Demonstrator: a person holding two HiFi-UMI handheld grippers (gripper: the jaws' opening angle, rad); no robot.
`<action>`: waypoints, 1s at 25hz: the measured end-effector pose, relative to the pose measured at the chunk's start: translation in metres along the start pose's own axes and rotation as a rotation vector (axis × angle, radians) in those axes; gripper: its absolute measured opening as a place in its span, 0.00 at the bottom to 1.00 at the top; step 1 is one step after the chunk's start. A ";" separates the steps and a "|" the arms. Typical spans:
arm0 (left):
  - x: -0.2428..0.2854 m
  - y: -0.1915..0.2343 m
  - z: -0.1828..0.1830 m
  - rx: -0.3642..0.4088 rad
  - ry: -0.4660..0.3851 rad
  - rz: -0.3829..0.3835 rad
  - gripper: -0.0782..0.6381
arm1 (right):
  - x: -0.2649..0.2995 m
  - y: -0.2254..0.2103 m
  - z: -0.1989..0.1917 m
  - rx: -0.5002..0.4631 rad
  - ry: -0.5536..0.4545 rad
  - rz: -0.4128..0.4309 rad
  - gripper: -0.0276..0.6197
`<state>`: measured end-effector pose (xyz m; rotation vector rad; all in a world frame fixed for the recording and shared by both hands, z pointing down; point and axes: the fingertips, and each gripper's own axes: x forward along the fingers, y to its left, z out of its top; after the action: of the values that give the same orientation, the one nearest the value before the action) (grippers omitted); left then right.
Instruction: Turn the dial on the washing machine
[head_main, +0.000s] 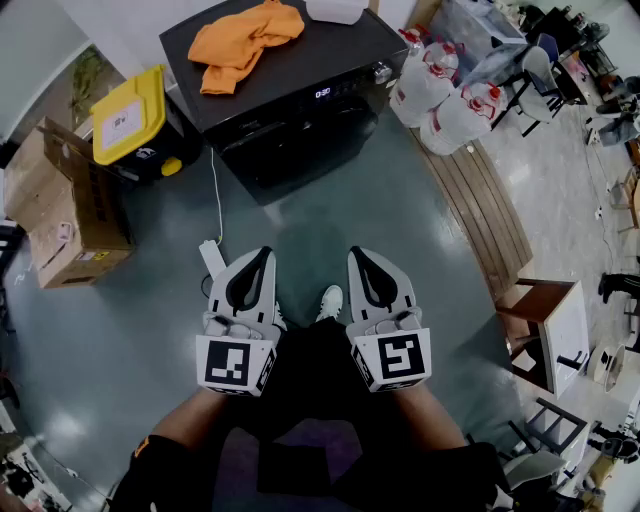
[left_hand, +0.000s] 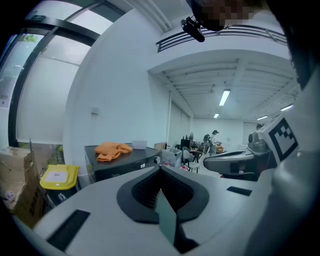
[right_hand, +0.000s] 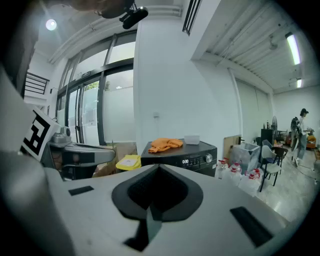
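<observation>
The black washing machine stands at the far end of the floor, with an orange cloth on its lid. Its silver dial sits at the right end of the front panel, beside a lit display. Both grippers are held side by side well short of the machine, pointing at it. My left gripper is shut with nothing in it, and so is my right gripper. The left gripper view shows the dial just above the closed jaw tips. In the right gripper view the dial lies up and to the right of the tips.
A yellow-lidded bin and a cardboard box stand left of the machine. Water jugs and a wooden bench lie to its right. A white power strip lies on the floor by the left gripper. A white tub sits on the lid.
</observation>
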<state>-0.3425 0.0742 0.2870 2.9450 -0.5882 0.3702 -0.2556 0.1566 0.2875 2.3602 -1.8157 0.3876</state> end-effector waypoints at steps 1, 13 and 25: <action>0.001 0.000 0.000 0.002 -0.001 0.001 0.13 | 0.000 -0.001 0.001 0.000 -0.001 0.000 0.06; 0.006 -0.010 0.000 0.005 0.001 0.019 0.13 | -0.002 -0.009 0.002 0.002 -0.015 0.030 0.06; 0.032 -0.062 0.008 0.034 -0.014 0.033 0.13 | -0.023 -0.065 -0.002 -0.021 -0.056 0.050 0.07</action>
<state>-0.2881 0.1184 0.2830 2.9760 -0.6385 0.3671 -0.1984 0.1952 0.2865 2.3382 -1.8974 0.3103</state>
